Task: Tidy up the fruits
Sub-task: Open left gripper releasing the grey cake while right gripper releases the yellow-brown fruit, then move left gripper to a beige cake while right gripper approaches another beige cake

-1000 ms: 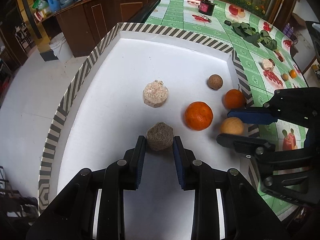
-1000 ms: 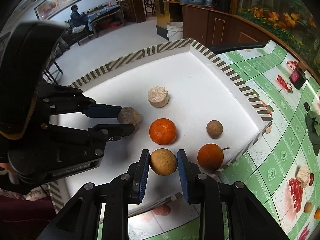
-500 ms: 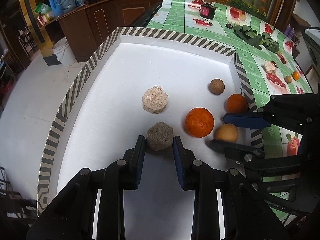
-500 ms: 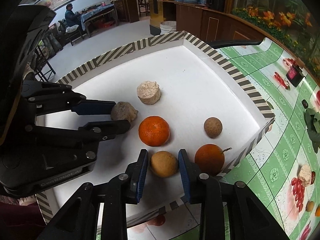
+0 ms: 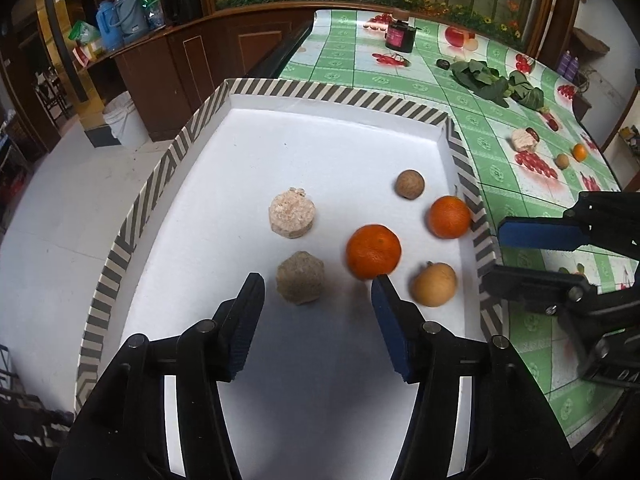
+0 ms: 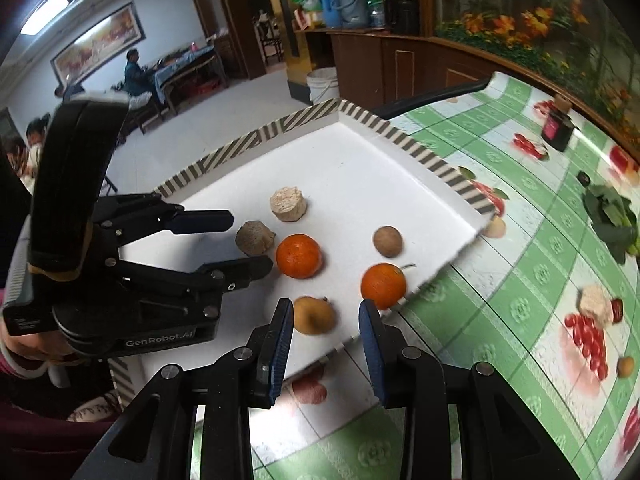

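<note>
Your left gripper jaws opening: grey-brown lump released, resting on white tray. Your right gripper spread, yellow fruit freed too. 2 placements done; fetch remaining table fruit.

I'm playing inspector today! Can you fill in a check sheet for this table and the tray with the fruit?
Surface: green fruit-print tablecloth; white tray with striped rim.
Job's things: in the tray, two oranges, yellow-brown fruit, brown ball, two rough beige lumps.
Clutter: leafy greens, dark jar, small bits on the cloth.
Grippers: left gripper opening, fingers clear of the lump; right gripper open, holding nothing.
Cables: nothing seen.
Surroundings: wooden counter, white bucket, people sitting far off.
</note>
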Tool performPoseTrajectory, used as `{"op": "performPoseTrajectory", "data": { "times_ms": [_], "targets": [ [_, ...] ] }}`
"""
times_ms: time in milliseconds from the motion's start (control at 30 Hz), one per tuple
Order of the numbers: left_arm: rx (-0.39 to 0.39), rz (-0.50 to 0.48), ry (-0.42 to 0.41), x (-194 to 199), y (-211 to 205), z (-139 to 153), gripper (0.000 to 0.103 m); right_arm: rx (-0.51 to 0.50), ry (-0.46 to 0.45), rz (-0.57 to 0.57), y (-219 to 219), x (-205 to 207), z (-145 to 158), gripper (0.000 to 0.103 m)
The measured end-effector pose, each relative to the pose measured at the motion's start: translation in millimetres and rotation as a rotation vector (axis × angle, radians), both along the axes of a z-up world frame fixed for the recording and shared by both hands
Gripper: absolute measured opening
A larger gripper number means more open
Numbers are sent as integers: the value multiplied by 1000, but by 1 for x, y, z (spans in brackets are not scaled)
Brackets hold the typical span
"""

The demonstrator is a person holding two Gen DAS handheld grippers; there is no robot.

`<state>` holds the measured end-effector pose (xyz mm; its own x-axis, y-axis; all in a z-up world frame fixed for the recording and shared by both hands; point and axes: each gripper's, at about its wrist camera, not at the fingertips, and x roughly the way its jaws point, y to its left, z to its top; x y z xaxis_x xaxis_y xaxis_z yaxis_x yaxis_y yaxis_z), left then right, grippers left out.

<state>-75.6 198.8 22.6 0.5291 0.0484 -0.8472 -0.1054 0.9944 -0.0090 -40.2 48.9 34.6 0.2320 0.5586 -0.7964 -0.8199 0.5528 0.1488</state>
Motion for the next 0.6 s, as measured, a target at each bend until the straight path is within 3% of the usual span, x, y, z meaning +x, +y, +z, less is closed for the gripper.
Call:
{"op": "performPoseTrajectory", "data": {
  "times_ms": [600],
  "targets": [
    [-19,10,-30,-23,-13,10,56,53,36,-96,-53,5,-2,33]
  ]
}}
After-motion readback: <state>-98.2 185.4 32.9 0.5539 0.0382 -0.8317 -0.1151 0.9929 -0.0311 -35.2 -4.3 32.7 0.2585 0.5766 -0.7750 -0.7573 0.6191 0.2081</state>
